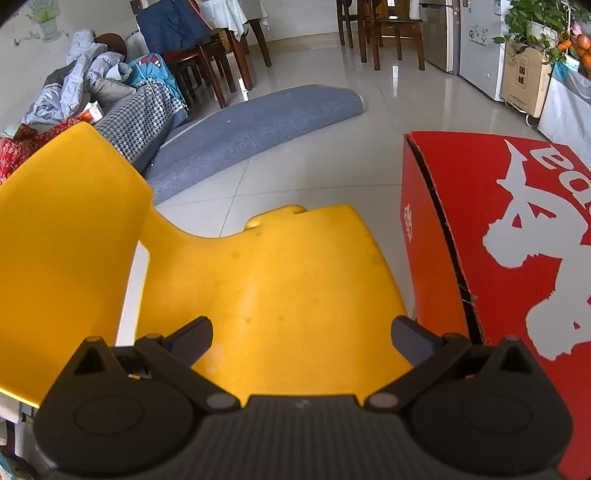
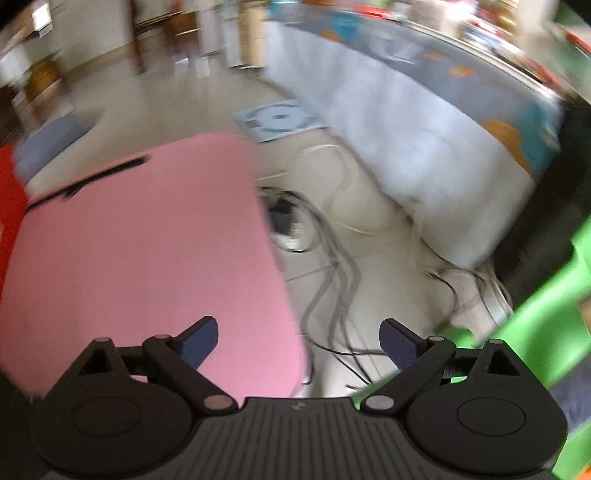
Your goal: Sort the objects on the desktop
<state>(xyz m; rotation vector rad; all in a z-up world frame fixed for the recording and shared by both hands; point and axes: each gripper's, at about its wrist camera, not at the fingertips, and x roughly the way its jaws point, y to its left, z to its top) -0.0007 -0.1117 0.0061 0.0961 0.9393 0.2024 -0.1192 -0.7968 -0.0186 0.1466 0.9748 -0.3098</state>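
My left gripper [image 1: 301, 338] is open and empty, hovering over the seat of a yellow plastic chair [image 1: 273, 280]. A red cardboard box [image 1: 491, 240] with white print stands just to its right. The right wrist view is motion-blurred. There my right gripper [image 2: 298, 341] is open with nothing between its fingers, above the right edge of a pink surface [image 2: 147, 266]. A thin black pen-like object [image 2: 107, 173] lies at the far end of that pink surface. No other small desktop objects show in either view.
Tiled floor with a blue-grey rug [image 1: 251, 129], a sofa piled with clothes [image 1: 92, 88], wooden chairs [image 1: 384, 33] and a fridge [image 1: 476, 40]. On the right, tangled cables [image 2: 332, 266] on the floor, a cloth-covered table [image 2: 424, 140], a green plastic chair [image 2: 546, 314].
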